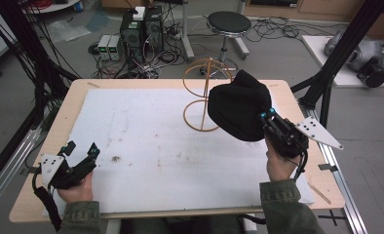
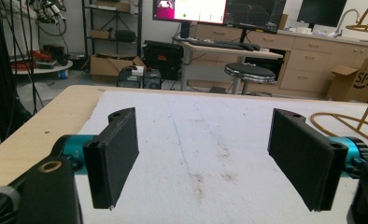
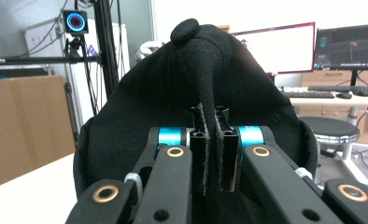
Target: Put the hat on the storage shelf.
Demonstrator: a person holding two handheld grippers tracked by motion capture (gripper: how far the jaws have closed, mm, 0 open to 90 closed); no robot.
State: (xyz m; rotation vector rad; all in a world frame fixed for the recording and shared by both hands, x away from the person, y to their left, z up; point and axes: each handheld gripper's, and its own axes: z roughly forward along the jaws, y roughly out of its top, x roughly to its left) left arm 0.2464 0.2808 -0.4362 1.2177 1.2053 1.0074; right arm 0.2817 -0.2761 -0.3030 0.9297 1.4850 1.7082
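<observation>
The right gripper (image 1: 269, 117), jaws pinching only a thin fold of the black cap (image 1: 239, 105) beside the wire stand (image 1: 204, 92) at its 9 o'clock, could let it slip, while the left gripper (image 1: 80, 153) waits with jaws apart.

black cap (image 1: 240, 109) hides wire stand (image 1: 203, 92) right side | stand cut off in left gripper view

Light wood worktop (image 1: 78, 92), rounded corners. White sheet (image 1: 146, 131) covers most of it, wood margin left bare along the left, far and right edges. Sheet is stained: brownish specks and smudges near centre, a small dark crumb (image 1: 115, 158) toward the near left. Gold wire stand (image 1: 202, 105) sits on the sheet at far right-centre, its round base ring flat on the sheet.
</observation>
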